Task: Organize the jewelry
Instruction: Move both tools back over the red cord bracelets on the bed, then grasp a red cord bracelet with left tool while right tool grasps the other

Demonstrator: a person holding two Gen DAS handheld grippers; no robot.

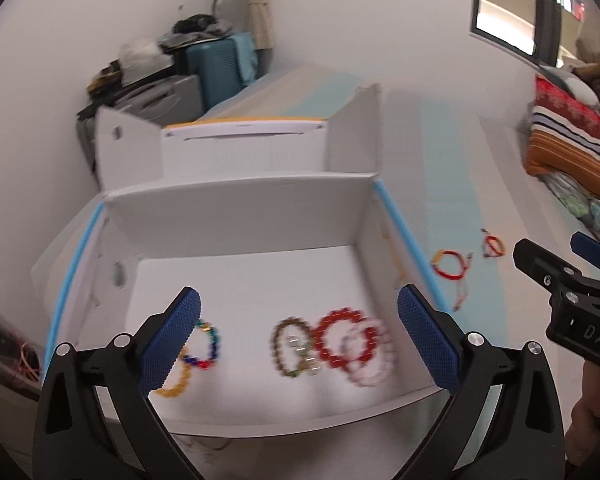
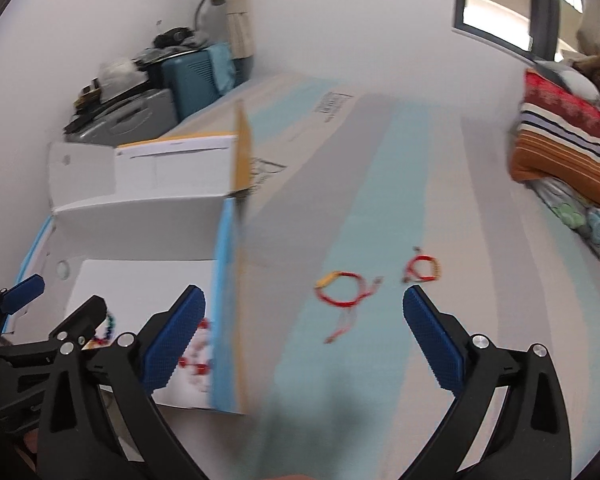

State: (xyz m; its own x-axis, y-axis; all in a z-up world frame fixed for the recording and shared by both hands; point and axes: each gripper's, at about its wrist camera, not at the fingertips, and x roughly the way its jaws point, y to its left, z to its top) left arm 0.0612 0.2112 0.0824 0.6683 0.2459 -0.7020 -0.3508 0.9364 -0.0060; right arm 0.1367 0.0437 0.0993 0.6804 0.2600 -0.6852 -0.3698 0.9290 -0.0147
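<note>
Several bead bracelets (image 1: 346, 340) lie inside the open white box (image 1: 236, 220).

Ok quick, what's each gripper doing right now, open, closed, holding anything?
Left gripper: open, holding nothing, over the white box of bracelets.
Right gripper: open, holding nothing, over the red cord bracelets outside the box.

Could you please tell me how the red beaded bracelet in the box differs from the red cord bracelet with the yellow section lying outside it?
The red beaded bracelet is a thick ring of round beads; the red cord bracelet is a thin string with loose trailing ends. The beaded one lies inside the white box, overlapping a pale pink bracelet; the cord one lies alone on the striped surface. Both are red loops lying flat.
</note>
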